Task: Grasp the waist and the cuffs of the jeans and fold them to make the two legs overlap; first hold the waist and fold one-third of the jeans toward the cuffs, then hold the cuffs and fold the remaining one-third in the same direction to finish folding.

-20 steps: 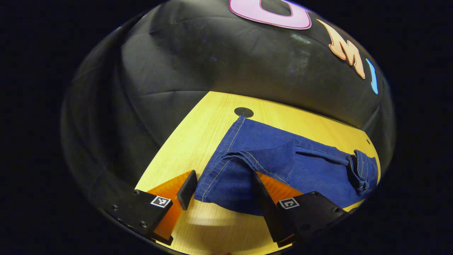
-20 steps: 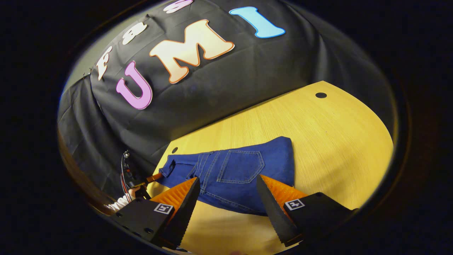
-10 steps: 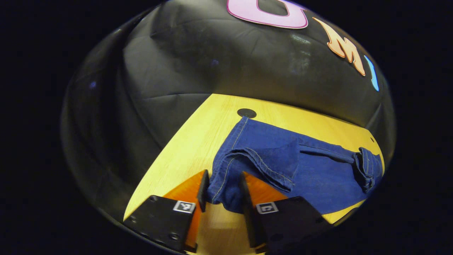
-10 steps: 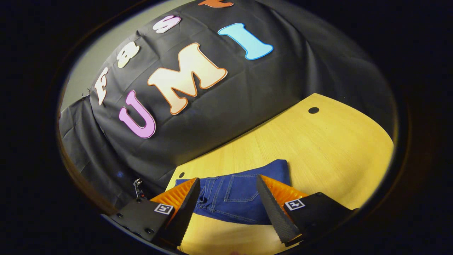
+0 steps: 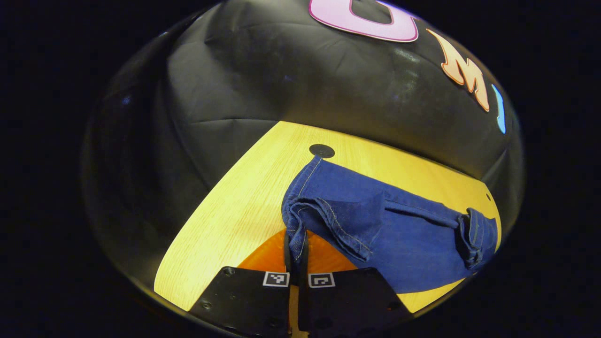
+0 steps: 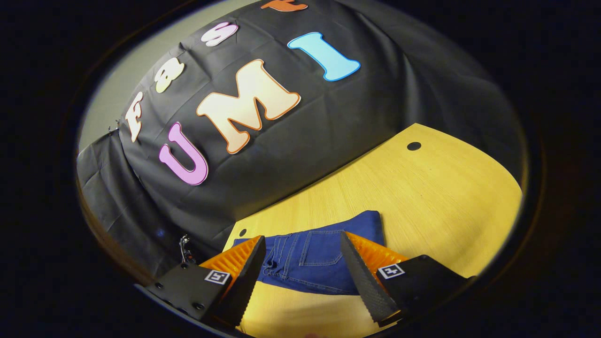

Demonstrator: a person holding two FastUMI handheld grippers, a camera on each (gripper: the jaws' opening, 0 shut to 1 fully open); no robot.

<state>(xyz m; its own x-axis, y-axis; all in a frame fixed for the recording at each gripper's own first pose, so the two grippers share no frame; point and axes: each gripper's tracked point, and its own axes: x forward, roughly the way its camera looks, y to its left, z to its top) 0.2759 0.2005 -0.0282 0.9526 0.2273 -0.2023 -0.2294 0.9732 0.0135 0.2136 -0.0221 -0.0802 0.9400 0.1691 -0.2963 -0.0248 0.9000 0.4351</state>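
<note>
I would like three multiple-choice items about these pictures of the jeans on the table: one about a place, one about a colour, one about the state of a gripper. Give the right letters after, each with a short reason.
1. Where do the jeans lie?
A. on the wooden table
B. on the floor
C. on a chair

2. What colour are the jeans?
A. black
B. dark blue
C. grey

3. How does the left gripper stand?
A. wide open above the cloth
B. shut on a bunched edge of the jeans
C. shut on nothing

Answers:
1 A: in both views the denim lies on the yellow wood.
2 B: the cloth is dark blue with pale stitching.
3 B: in the left gripper view its two fingers pinch a fold of denim between them, while the right gripper is open with the jeans beyond its fingers.
</note>
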